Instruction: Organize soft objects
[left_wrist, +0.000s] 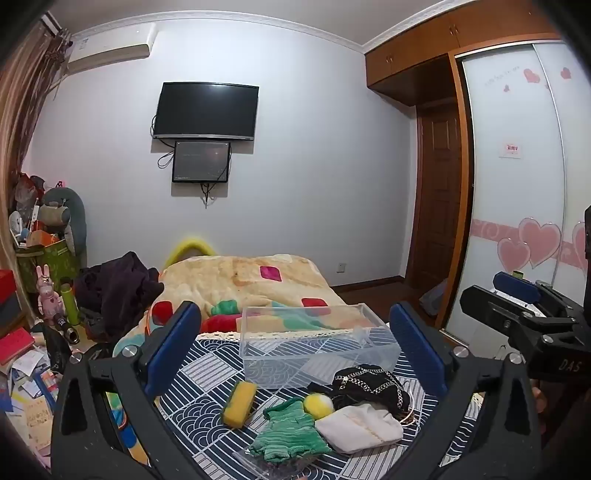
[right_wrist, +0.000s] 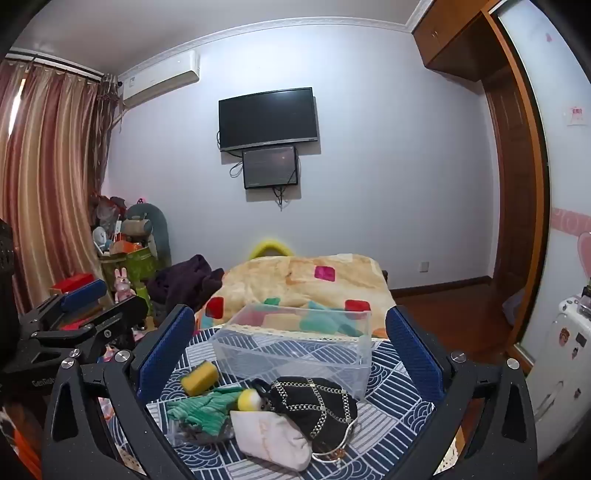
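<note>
Currently: left tool (left_wrist: 295, 343) and right tool (right_wrist: 291, 347) released, empty; soft items near clear bin (left_wrist: 317, 343) on tabletop; take yellow sponge (left_wrist: 240, 403) first, pinching gently mid-body

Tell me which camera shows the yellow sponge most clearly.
The left wrist view: the yellow sponge lies apart from the pile, with its whole top and side showing. In the right wrist view the sponge looks smaller, close beside the left finger of the right gripper.

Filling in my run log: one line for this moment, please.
left gripper open, holding nothing | right gripper open, holding nothing | clear bin empty | sponge, green knit, black bag outside bin
</note>
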